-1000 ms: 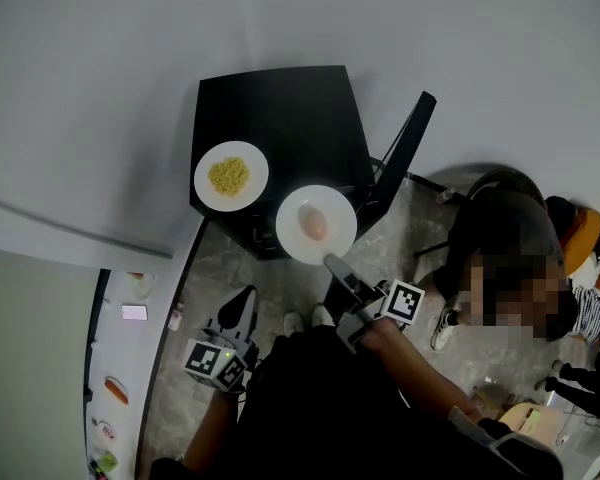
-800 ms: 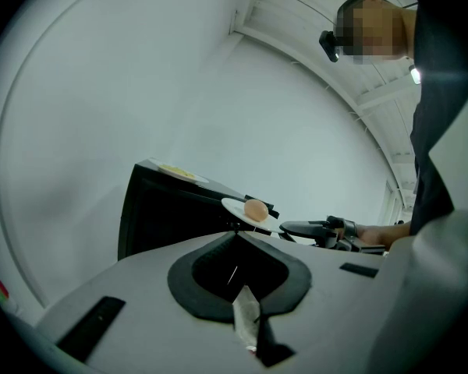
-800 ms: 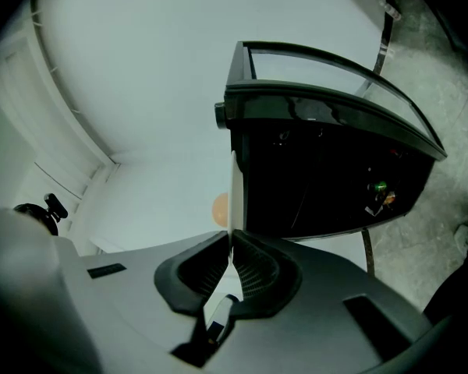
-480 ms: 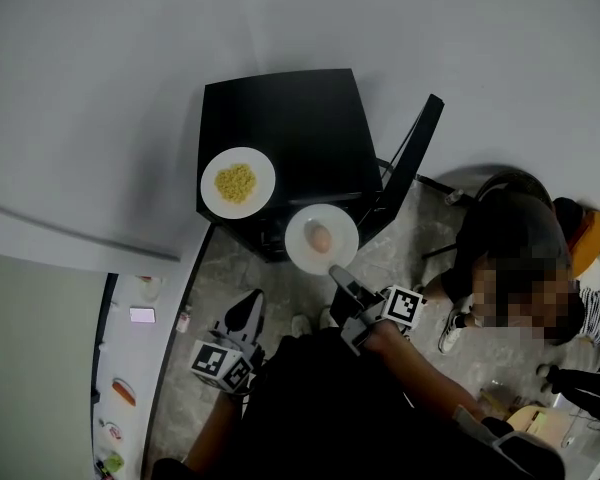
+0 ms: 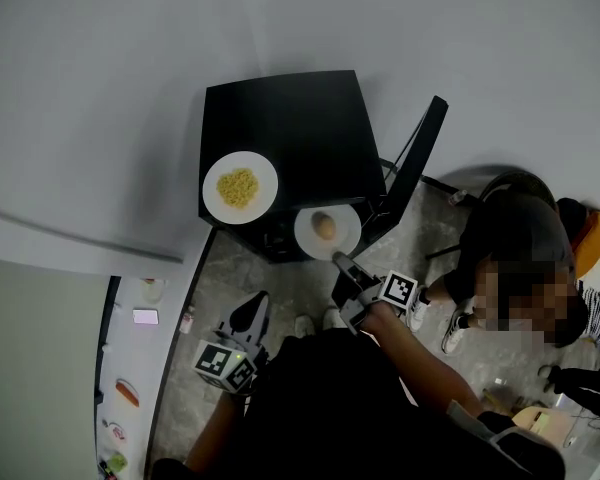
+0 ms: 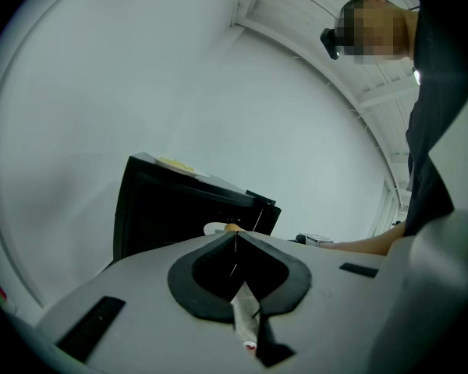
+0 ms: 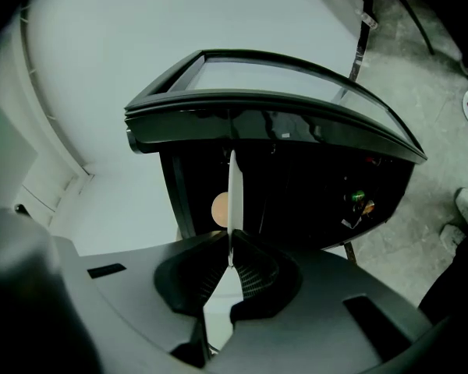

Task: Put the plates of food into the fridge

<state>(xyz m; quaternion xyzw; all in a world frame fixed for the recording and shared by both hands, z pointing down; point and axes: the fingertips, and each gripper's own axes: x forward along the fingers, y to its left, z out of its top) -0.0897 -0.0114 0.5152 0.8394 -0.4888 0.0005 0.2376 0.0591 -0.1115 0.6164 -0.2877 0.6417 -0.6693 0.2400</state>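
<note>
Right gripper view: right hand-held gripper (image 7: pixel 231 248) pinches plate (image 7: pixel 234 197) before open fridge (image 7: pixel 273 80); left hand-held gripper (image 6: pixel 235 238) closed, empty.

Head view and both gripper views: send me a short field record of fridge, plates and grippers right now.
fridge: black fridge, door open
plate one: plate of yellow food, on the fridge top
plate two: plate with a round tan item, held at the fridge's open front
right gripper: shut on that plate's rim
left gripper: shut, nothing between its jaws, held back from the fridge
</note>
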